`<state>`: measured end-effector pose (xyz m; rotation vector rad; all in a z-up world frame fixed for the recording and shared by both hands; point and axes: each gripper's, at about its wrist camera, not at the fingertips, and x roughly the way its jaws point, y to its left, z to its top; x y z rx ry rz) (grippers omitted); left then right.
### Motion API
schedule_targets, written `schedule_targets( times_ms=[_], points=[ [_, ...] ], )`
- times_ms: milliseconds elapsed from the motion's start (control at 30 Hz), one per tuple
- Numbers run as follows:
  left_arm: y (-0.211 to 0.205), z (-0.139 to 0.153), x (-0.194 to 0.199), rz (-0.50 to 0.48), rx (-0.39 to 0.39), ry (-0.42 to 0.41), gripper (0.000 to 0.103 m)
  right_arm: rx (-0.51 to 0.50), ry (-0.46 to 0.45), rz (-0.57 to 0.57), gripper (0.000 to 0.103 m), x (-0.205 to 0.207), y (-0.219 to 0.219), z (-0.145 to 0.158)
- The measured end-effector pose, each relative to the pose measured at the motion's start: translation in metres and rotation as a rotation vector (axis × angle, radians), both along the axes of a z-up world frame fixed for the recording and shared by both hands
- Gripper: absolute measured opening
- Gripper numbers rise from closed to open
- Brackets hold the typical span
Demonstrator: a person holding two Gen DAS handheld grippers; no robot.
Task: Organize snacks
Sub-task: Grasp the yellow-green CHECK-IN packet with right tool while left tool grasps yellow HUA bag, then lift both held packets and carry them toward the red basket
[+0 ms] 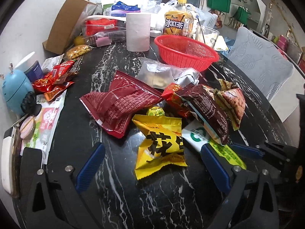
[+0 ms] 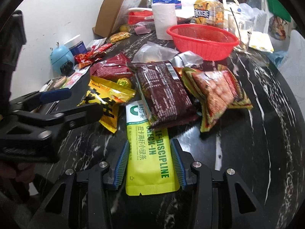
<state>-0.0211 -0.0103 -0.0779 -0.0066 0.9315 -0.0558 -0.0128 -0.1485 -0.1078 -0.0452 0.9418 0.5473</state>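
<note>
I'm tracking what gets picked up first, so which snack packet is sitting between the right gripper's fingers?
The lime-green sachet, between the right gripper fingers; its far end is tucked under the dark brown packet.

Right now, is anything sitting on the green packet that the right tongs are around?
Yes. The right tongs straddle the near end of the lime-green packet, but the dark brown snack bag lies on its far end. Beyond the pile stands the red basket, with other snacks lying between.
</note>
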Motion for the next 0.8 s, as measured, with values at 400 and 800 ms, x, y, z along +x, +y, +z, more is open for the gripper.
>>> schedule_targets(
  times_ms=[400,800],
  points=[
    [-0.005,-0.021,0.019,-0.023,0.039,0.03,0.061,0.018,0.015,-0.007,0.045,-0.003,-0.014,0.001],
    [0.006,-0.017,0.006,-0.018,-0.024,0.031,0.048,-0.088,-0.031,0.001,0.051,0.001,0.007,0.0]
  ],
)
